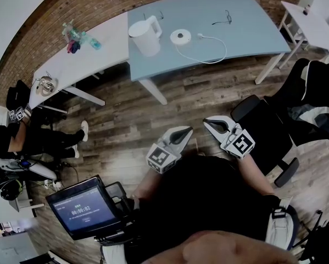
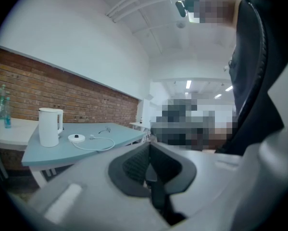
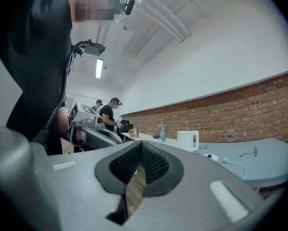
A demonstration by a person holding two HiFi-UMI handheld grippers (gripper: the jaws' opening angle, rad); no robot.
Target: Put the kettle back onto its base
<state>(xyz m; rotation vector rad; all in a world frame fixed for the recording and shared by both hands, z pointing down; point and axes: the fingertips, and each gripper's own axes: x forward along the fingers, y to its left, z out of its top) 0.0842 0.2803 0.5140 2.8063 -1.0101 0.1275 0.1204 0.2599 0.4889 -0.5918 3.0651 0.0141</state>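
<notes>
white kettle just beside base; glasses beyond barely discernible.

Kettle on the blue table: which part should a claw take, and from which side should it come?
Take the loop handle of the kettle. The kettle stands upright with the handle facing the base, so probably come level from that side and close across the handle's vertical bar. The body looks too wide.
</notes>
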